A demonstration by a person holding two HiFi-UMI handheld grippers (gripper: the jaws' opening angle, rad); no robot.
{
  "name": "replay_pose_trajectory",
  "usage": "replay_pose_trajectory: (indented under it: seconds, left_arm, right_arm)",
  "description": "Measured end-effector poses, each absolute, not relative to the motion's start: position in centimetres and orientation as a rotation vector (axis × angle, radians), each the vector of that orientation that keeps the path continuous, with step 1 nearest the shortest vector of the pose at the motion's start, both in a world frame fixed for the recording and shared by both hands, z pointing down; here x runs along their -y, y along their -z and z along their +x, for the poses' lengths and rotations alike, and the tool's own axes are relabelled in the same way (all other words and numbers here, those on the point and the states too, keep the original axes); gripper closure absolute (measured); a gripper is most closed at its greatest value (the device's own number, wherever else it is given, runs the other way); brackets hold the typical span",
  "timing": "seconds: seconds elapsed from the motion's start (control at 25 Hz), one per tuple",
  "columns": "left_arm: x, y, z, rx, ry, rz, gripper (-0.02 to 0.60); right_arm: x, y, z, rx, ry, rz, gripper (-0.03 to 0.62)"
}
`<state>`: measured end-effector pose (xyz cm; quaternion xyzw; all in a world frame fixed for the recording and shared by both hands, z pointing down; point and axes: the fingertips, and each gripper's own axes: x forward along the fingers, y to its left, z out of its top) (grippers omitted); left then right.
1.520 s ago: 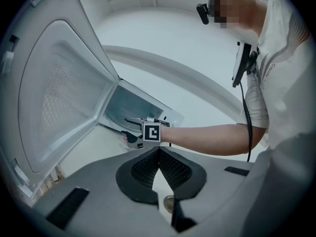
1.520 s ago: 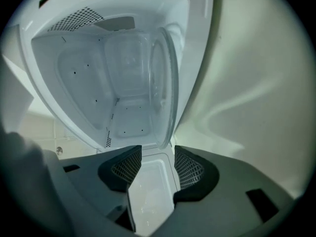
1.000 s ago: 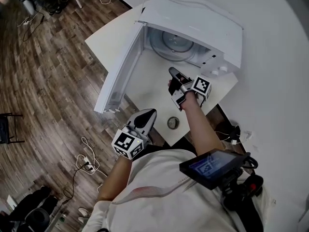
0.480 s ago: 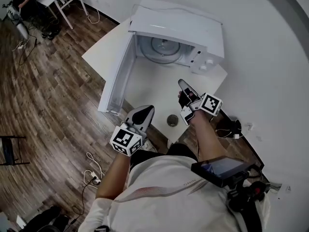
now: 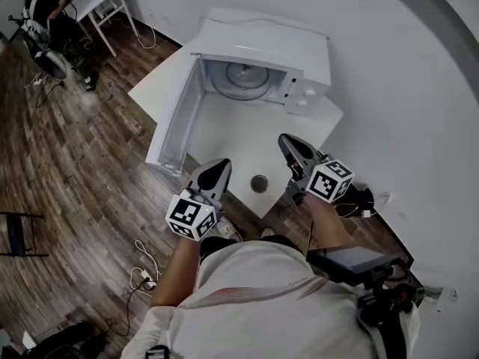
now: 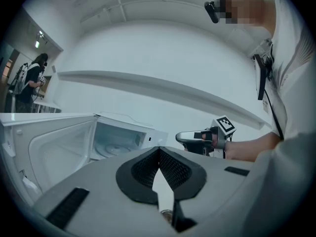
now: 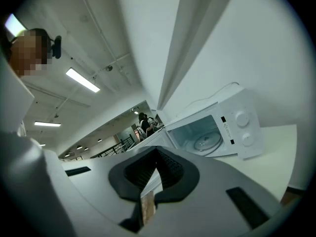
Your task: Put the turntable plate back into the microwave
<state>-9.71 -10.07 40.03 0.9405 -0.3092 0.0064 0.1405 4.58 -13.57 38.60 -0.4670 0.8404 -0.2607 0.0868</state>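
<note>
The white microwave (image 5: 258, 54) stands at the back of the white table (image 5: 232, 137) with its door (image 5: 174, 122) swung wide to the left. The glass turntable plate (image 5: 242, 76) lies flat inside the cavity; it also shows in the left gripper view (image 6: 111, 149) and the right gripper view (image 7: 207, 142). My left gripper (image 5: 221, 163) hovers over the table's near edge, shut and empty. To its right, my right gripper (image 5: 287, 139) is also shut with nothing in it. Both point toward the microwave, well short of it.
A small round metal object (image 5: 259, 183) sits on the table between the two grippers. The open door juts out past the table's left edge. A white wall runs along the right. Cables (image 5: 142, 264) lie on the wood floor, and a person (image 5: 49, 13) sits at a desk far left.
My right gripper has drawn back from the microwave's front toward the table's near edge, rising and rolling, and its jaws have closed. The left gripper has lifted a little.
</note>
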Motion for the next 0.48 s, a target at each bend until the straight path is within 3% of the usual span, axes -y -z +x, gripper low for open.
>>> replay_pose_trajectory:
  seconds: [0.48]
  left_arm:
    - [2.1,-37.5,-5.1,0.992,-0.031,2.703,0.571]
  right_arm:
    - [6.1,-34.1,9.9,-2.566,0.495,-1.405,0.588]
